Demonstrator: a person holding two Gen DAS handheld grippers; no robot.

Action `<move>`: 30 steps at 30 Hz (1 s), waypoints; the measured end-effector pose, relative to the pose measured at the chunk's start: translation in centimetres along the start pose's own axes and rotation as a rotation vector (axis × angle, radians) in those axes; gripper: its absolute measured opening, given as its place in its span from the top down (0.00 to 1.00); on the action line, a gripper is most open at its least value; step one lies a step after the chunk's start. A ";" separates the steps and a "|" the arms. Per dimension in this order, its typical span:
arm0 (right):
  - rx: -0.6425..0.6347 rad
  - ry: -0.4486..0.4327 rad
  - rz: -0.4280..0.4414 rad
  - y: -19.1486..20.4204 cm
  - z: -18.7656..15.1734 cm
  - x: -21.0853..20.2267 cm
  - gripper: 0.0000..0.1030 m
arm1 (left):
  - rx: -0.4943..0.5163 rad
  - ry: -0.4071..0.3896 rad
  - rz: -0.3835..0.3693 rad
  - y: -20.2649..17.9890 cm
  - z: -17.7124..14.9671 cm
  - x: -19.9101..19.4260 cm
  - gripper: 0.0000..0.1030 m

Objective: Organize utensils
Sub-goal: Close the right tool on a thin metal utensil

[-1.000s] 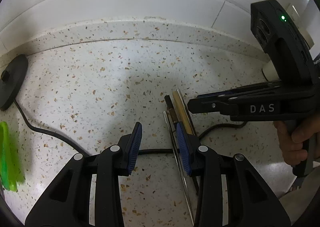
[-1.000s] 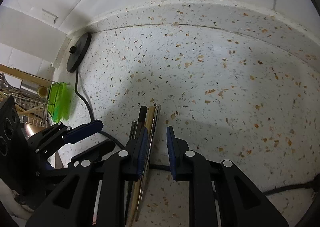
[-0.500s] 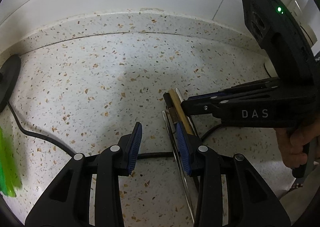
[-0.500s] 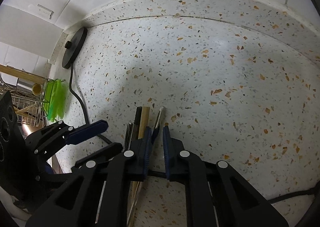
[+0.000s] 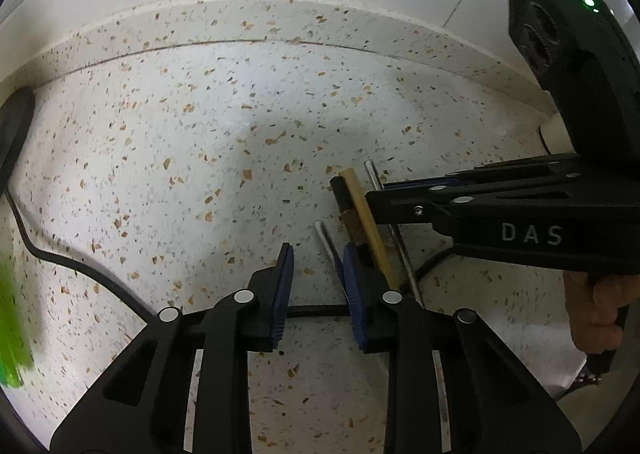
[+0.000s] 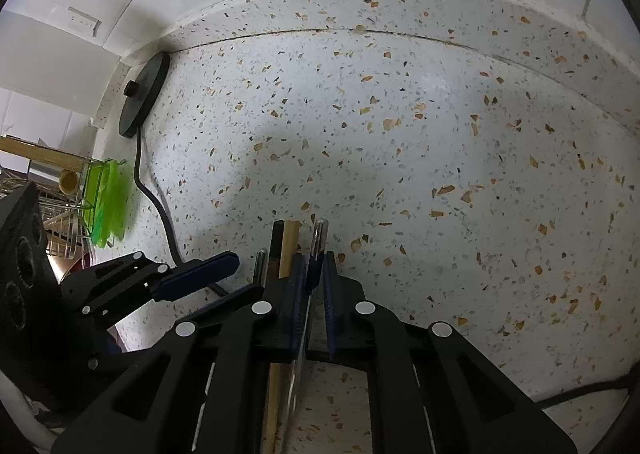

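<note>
Across the whole frame spreads the speckled counter (image 6: 400, 134), with a black cord (image 6: 160, 206) at left; low in the middle lie the chopsticks (image 6: 289, 250), stiff, light, smooth and apt to roll. Right gripper (image 6: 316, 274) has its jaws pressed together on one metal stick (image 6: 319, 238), pinched near its end. Left gripper (image 5: 316, 286) is closing, nothing yet between its jaws, another metal stick (image 5: 325, 238) just beside

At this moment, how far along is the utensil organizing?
Nothing looks sorted yet: four utensil handles lie bunched on the countertop. In hand: the right gripper is shut on a metal handle. The left gripper is closing with nothing between its pads. Left: the bamboo handle, dark handle and other metal handle.
</note>
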State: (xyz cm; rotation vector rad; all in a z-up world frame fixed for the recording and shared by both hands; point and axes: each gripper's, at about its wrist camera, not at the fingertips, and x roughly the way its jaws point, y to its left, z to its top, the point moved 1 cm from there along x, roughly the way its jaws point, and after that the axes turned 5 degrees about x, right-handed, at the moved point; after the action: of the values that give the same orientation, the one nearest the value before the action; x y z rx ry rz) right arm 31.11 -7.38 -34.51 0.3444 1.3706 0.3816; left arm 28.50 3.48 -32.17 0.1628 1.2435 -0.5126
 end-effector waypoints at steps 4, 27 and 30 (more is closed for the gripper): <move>0.026 0.008 0.023 -0.4 0.0 0.0 0.97 | -0.021 0.010 -0.018 0.2 0.2 0.3 0.82; 0.070 -0.166 0.094 -2.1 -2.4 -9.4 0.97 | -0.182 -0.182 -0.056 2.1 -0.8 -8.1 0.95; 0.039 -0.199 0.081 -1.7 -3.2 -10.7 0.97 | -0.179 -0.231 -0.041 1.6 -0.9 -9.9 0.95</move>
State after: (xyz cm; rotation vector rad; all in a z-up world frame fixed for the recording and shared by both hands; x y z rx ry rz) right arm 26.35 -13.72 -26.40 0.4597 1.1728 0.3774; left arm 26.21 8.07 -23.47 -0.0717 1.0613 -0.4394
